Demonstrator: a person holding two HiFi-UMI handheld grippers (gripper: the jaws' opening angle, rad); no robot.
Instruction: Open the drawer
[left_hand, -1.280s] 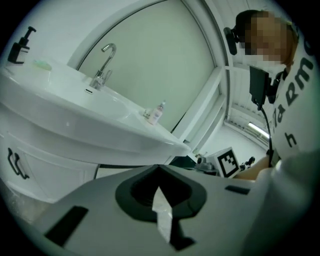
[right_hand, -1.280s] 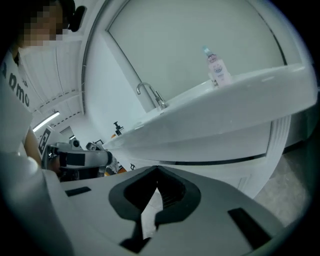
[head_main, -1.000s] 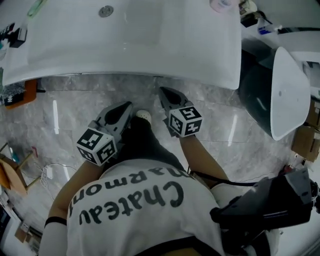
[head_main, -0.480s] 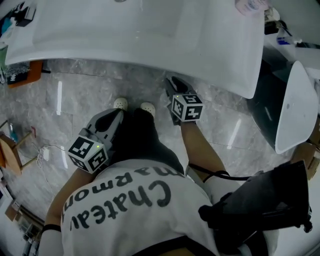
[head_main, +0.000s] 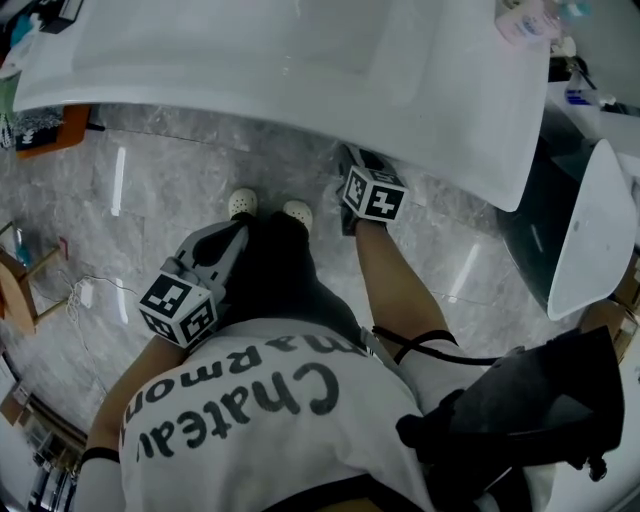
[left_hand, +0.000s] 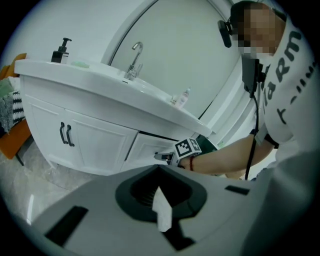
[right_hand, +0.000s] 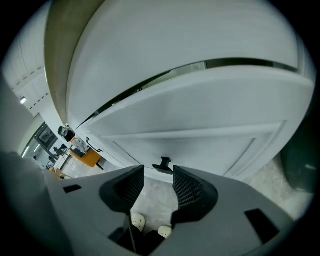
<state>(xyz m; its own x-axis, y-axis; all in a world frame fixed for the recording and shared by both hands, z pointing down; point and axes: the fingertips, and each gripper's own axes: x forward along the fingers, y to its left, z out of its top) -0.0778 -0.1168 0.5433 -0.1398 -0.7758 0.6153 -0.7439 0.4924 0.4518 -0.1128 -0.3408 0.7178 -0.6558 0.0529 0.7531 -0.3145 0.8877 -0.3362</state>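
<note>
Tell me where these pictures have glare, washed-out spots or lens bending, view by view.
Head view: bright glare streaks on the marble floor, and the white counter is nearly washed out. Left gripper view: dark vignette, the counter bows into a curve, and a mosaic patch overlays the upper right. Right gripper view: strongest bending, the drawer front bulges into an arc, yet its black handle is sharp.

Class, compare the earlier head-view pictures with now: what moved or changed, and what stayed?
The right claw has moved forward under the basin edge toward the drawer handle. Its jaws have just been opening, and the handle lies just beyond them, not gripped. The left claw has drawn back a little toward the person's side and stays shut. The drawer is not yet opened.
</note>
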